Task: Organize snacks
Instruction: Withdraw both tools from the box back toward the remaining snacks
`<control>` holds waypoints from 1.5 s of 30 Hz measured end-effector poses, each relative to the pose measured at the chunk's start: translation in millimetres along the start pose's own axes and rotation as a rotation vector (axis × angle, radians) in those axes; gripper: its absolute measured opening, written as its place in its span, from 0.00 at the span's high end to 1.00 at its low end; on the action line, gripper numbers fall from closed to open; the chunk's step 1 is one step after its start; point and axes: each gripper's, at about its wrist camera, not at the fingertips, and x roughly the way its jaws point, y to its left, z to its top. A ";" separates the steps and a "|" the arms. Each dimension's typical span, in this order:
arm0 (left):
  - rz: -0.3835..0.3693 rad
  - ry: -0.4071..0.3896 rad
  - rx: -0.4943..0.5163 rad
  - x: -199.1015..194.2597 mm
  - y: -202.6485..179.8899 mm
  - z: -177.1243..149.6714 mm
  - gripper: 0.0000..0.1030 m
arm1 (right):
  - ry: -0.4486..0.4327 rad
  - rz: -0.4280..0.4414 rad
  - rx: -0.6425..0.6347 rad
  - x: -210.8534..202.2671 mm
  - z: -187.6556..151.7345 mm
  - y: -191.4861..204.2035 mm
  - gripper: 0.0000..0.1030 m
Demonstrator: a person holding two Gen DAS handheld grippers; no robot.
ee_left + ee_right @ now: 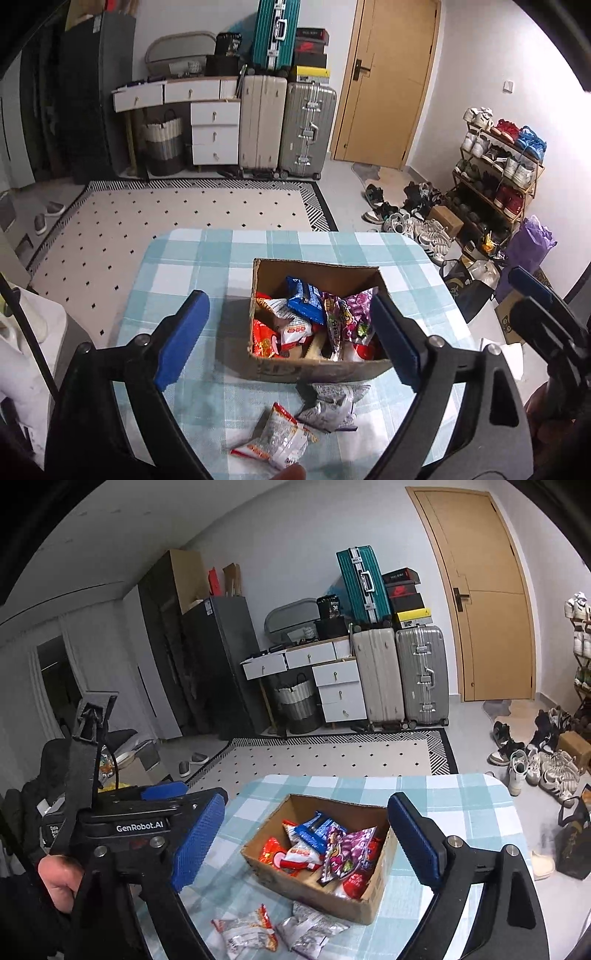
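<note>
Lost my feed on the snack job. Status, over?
Left tool and right tool open, empty. Box holds most snacks; red packet and silver packet on the table in front of it. Nothing in the way.

Dim, perhaps slightly soft; warped edges

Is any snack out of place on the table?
Yes. Two snack packets lie on the checked tablecloth outside the cardboard box: a red-and-white packet and a grey packet, in front of its near wall.
</note>
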 end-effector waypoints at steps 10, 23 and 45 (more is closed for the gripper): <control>0.013 -0.079 0.008 -67.0 -3.8 -26.7 0.01 | -0.021 0.018 -0.028 -41.4 -25.0 26.0 0.09; 0.020 -0.100 0.001 -107.3 -9.5 -81.7 0.01 | -0.018 -0.006 -0.005 -62.2 -75.0 27.2 0.03; 0.052 0.073 -0.068 -3.8 26.0 -181.0 0.01 | 0.124 0.005 0.099 -7.6 -160.3 -3.2 0.01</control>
